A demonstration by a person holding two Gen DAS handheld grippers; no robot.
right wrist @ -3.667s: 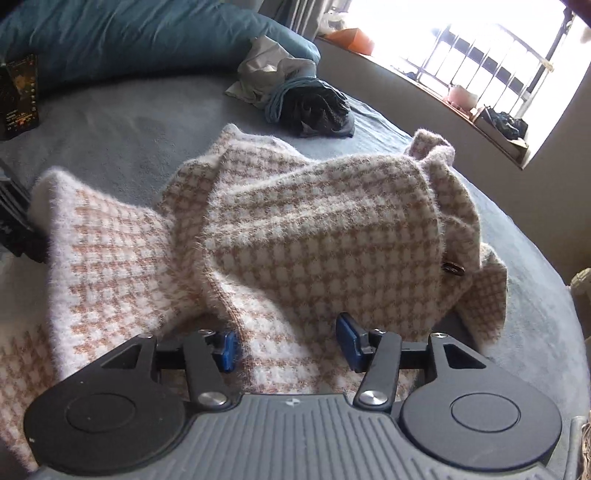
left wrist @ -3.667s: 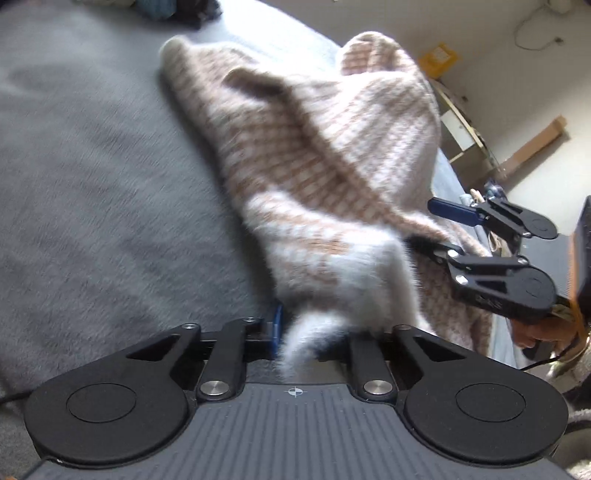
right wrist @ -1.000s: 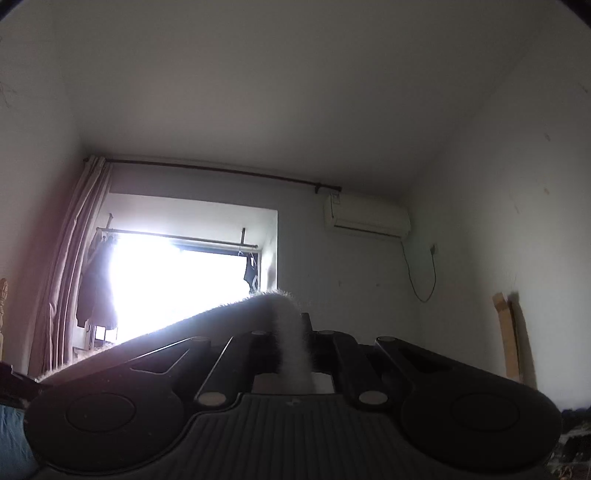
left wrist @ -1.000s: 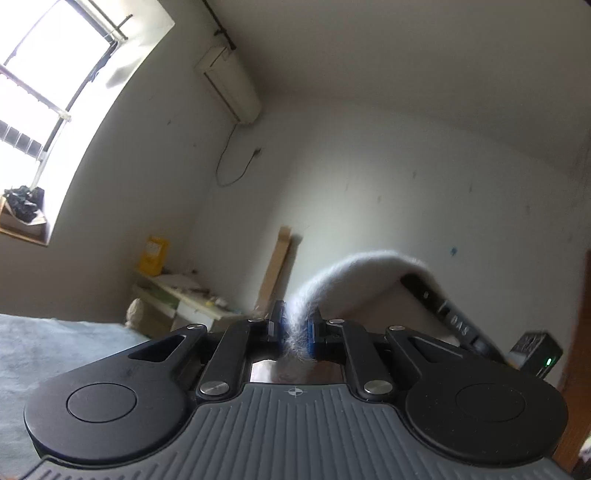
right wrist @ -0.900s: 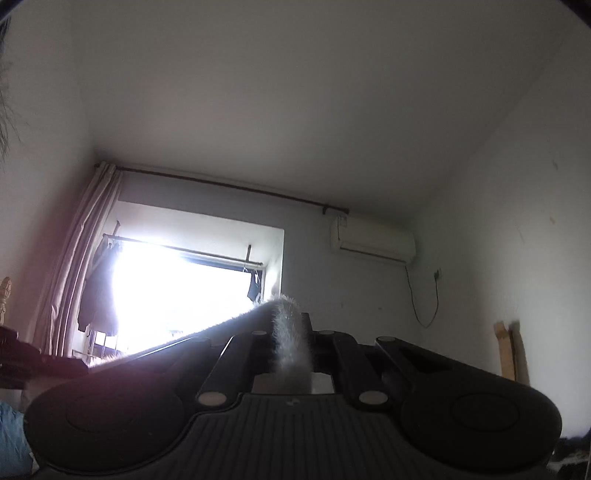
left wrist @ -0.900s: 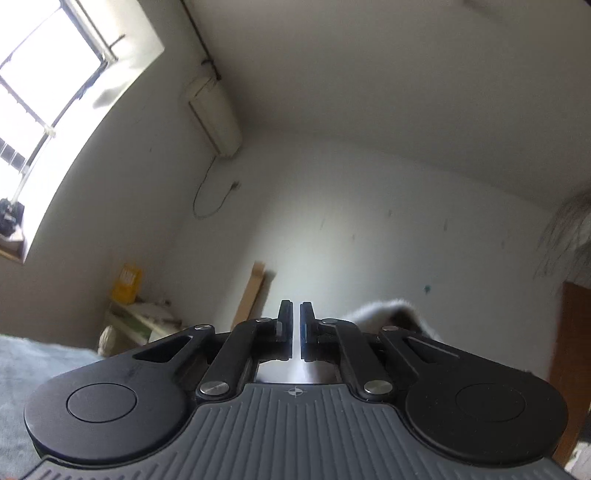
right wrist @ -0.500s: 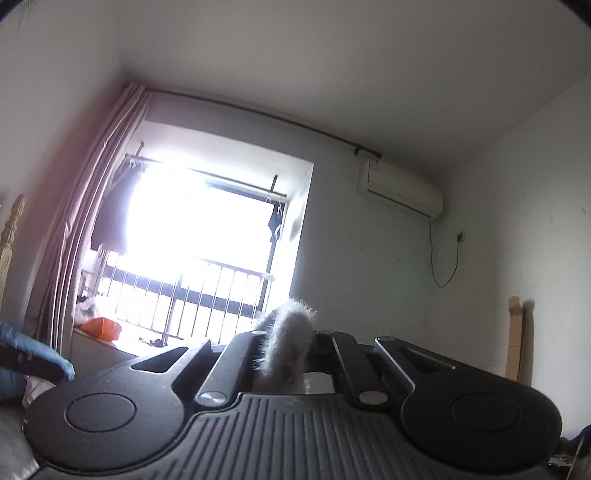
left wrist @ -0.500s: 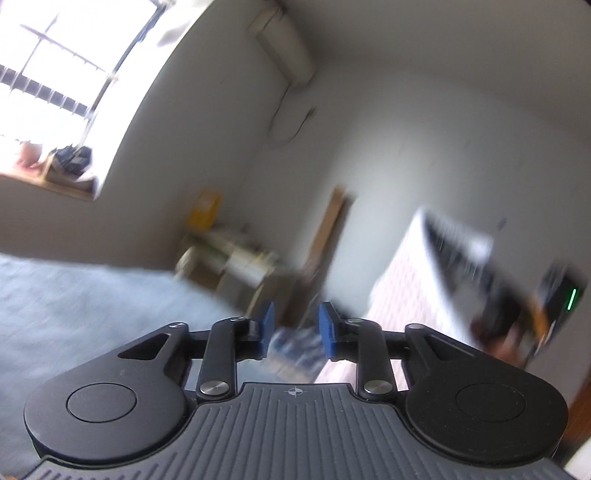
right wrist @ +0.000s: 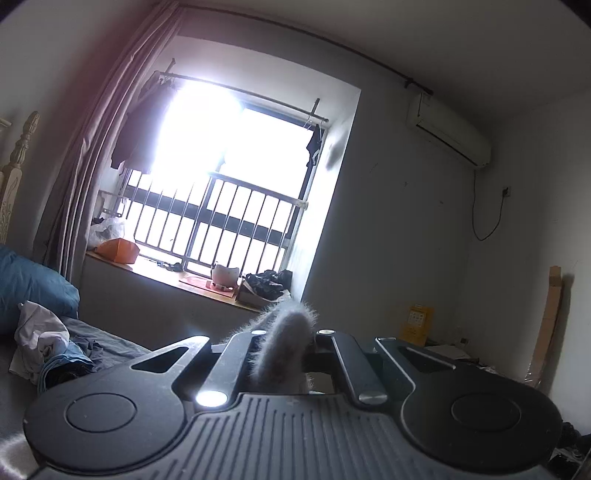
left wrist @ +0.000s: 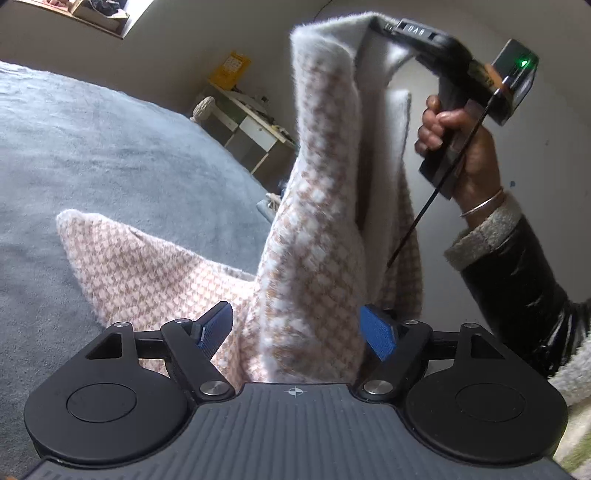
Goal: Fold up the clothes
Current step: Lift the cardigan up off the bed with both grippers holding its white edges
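Observation:
A fuzzy pink-and-white checked sweater hangs from my right gripper, held high at the upper right by a person's hand. Its lower part trails onto the grey bed. In the right wrist view my right gripper is shut on a fuzzy fold of the sweater. My left gripper is low by the bed with its jaws opening. The hanging cloth passes between the blue pads, which do not press on it.
A dark glossy sleeve with a fuzzy cuff fills the right side. A low shelf unit stands beyond the bed. At the barred window end lie a blue pillow and a heap of clothes.
My left gripper let go of the sweater's edge, dropped toward the bed and spread its jaws around the hanging cloth. My right gripper swung and tilted lower, still clamped on the sweater.

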